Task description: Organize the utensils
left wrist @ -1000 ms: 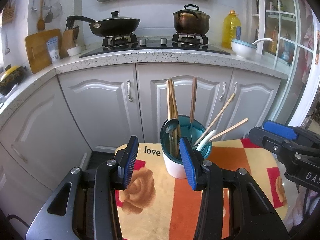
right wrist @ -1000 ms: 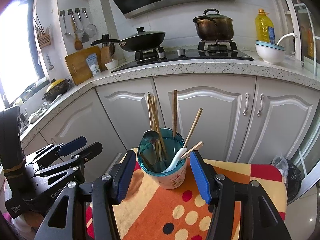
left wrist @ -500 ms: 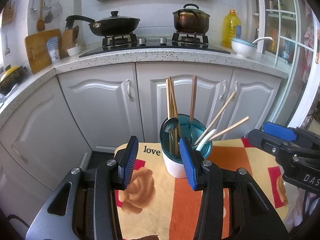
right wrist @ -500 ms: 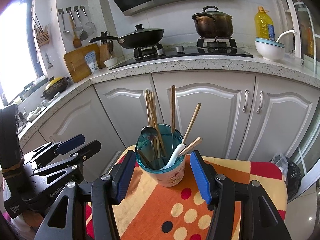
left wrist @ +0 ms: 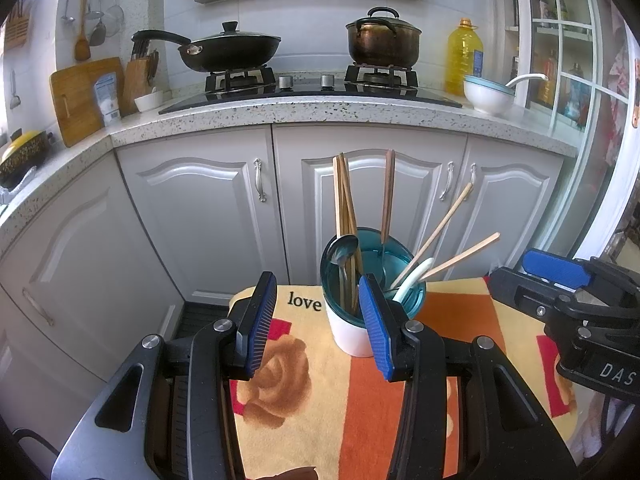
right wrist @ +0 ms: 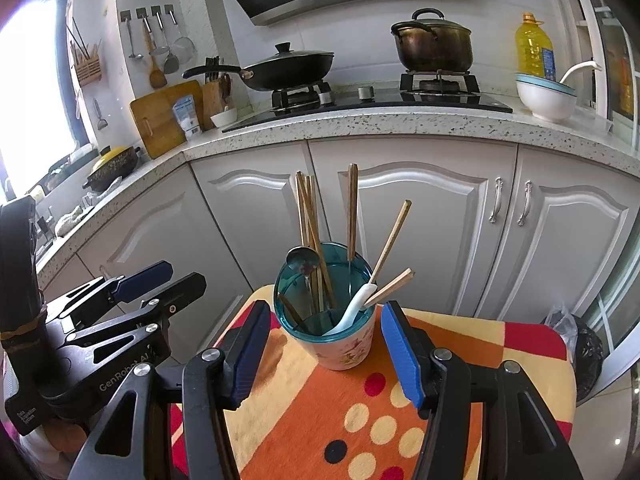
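Observation:
A teal-rimmed white cup (left wrist: 352, 332) stands on a small table covered by an orange and yellow cloth (left wrist: 328, 408). It holds several wooden chopsticks (left wrist: 344, 200), a metal spoon (left wrist: 342, 250) and a white spoon (left wrist: 412, 278). The cup also shows in the right wrist view (right wrist: 344, 346). My left gripper (left wrist: 320, 326) is open and empty, just in front and left of the cup. My right gripper (right wrist: 328, 354) is open and empty, its jaws on either side of the cup's near face without touching it.
Grey cabinet doors (left wrist: 200, 220) stand behind the table, under a speckled counter (left wrist: 320, 110) with a wok (left wrist: 228, 50), a pot (left wrist: 382, 42), an oil bottle (left wrist: 464, 58) and a white bowl (left wrist: 488, 96). A black bin bag (right wrist: 580, 344) sits at the right.
Both grippers stay open and empty. The right wrist view has drifted slightly, the cup sitting a little lower and nearer between its fingers. The left view is nearly unchanged.

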### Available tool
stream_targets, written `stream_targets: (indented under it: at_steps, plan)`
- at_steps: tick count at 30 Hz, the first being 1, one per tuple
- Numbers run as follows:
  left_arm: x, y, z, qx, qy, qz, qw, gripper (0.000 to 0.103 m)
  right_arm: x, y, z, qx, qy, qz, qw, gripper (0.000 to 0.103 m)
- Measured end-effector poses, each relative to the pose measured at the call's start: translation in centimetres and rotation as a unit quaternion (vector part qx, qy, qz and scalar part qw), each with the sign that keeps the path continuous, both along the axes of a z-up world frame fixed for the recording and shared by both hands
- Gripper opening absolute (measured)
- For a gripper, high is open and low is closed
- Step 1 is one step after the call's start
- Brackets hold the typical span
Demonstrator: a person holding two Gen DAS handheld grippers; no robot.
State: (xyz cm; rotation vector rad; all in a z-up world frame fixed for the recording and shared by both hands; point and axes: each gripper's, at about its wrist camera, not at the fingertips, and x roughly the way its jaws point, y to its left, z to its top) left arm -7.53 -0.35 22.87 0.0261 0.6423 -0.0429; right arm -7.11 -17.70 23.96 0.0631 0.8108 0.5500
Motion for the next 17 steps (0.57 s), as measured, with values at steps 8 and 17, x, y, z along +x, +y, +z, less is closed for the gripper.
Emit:
stream_targets:
  at_steps: [8, 17]
  plan:
    - [0.2, -0.1, -0.4, -0.001, 0.006, -0.005, 1.0000, 0.042, 0.0, 0.1, -0.3, -0.004, 0.004, 0.001, 1.000, 0.056]
    - [0.8, -0.1, -1.9, -0.018, 0.015, -0.012, 0.9997, 0.042, 0.1, -0.9, -1.4, -0.004, 0.014, -0.003, 1.000, 0.056]
